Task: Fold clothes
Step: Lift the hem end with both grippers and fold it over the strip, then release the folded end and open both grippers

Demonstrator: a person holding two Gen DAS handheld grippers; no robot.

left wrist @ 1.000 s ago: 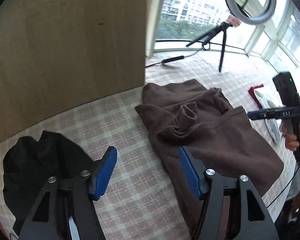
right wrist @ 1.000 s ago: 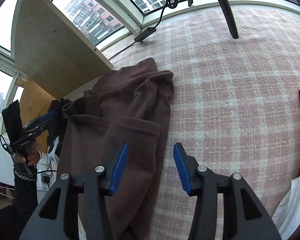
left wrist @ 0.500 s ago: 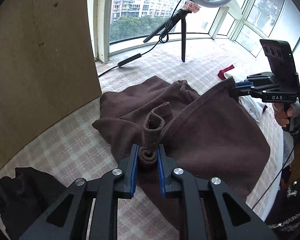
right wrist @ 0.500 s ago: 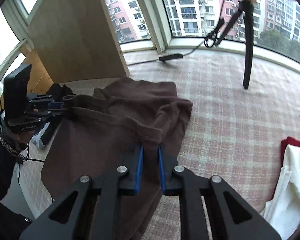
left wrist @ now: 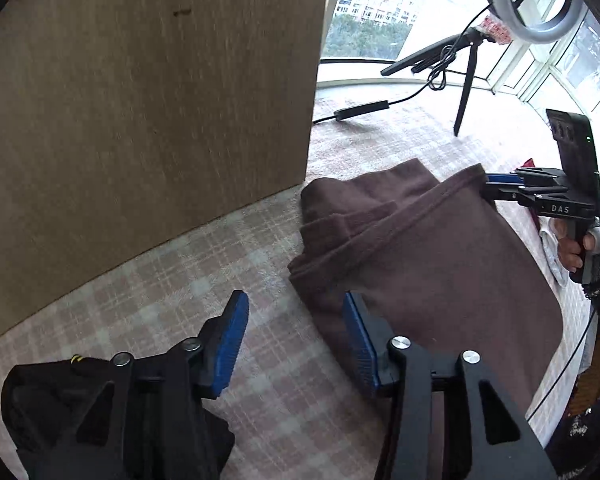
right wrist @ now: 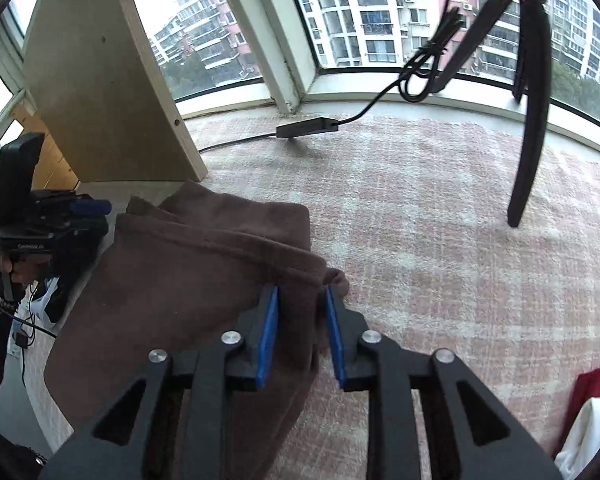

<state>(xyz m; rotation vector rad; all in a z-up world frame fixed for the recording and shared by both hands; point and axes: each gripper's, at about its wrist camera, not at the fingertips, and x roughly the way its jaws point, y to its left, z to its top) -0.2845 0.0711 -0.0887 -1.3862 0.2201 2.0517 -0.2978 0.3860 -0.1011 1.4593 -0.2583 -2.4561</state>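
Fold laid over, both grips letting go

Your left gripper [left wrist: 294,338] hangs with jaws opening and nothing between them, its right finger just beside the near-left edge of the brown garment [left wrist: 432,264], which lies folded on the checked cloth [left wrist: 204,280]. Your right gripper [right wrist: 300,328] is also opening; the garment's far corner sits between the pads, which no longer look pressed on it. This looks like the release after a fold. Next, draw the right jaws clear without dragging the corner, then find the next edge.
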